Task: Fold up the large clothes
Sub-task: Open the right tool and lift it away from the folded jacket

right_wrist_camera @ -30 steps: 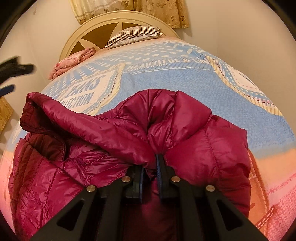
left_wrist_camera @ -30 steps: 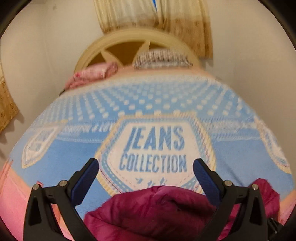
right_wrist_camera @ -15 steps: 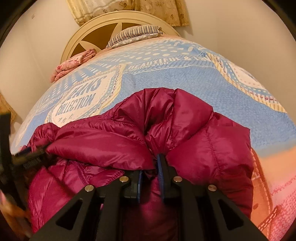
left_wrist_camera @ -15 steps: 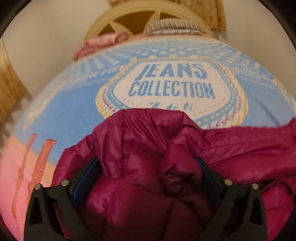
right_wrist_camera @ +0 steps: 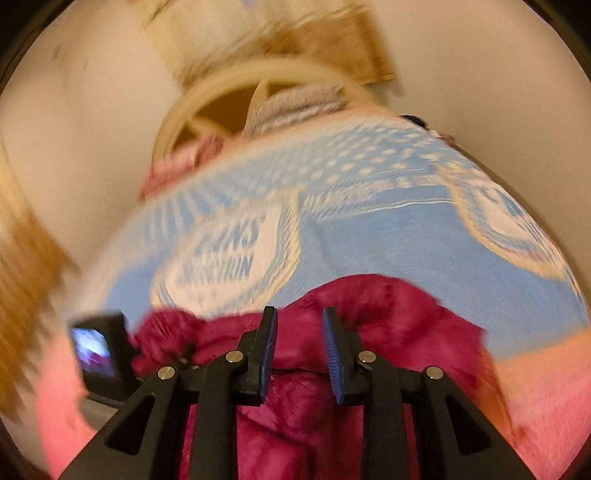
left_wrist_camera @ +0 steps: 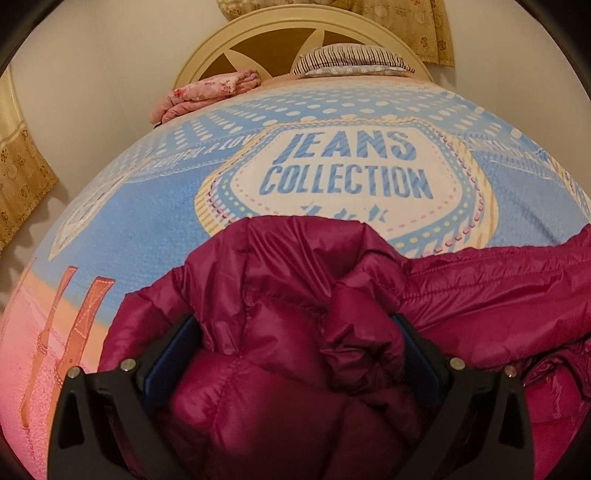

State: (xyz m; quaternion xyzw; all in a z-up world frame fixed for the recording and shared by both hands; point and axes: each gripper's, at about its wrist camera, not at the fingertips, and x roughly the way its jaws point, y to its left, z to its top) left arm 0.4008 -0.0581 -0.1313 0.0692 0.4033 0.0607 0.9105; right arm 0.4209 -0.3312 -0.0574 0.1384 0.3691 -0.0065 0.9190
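Observation:
A magenta puffer jacket (left_wrist_camera: 295, 295) lies crumpled on the near end of a bed covered by a blue "JEANS COLLECTION" blanket (left_wrist_camera: 147, 229). My left gripper (left_wrist_camera: 295, 350) is pushed down over a bulge of the jacket. Its jaws stand wide and the padding swells between the blue pads (left_wrist_camera: 170, 354). In the blurred right wrist view my right gripper (right_wrist_camera: 300, 317) hovers above the jacket (right_wrist_camera: 388, 306). Its jaws are opening, and the gap between them holds nothing. The back of the left gripper's unit, with a small lit screen (right_wrist_camera: 96, 350), shows at the left.
At the far end stands a cream arched headboard (left_wrist_camera: 280, 33), with a striped pillow (left_wrist_camera: 351, 59) and a folded pink cloth (left_wrist_camera: 210, 88) in front of it. A gold curtain (left_wrist_camera: 22, 166) hangs at the left wall. The blanket's far half is bare.
My right gripper has let go of the jacket fold it pinched, lifted off and parted its jaws. My left gripper came down onto the jacket and has since stayed put.

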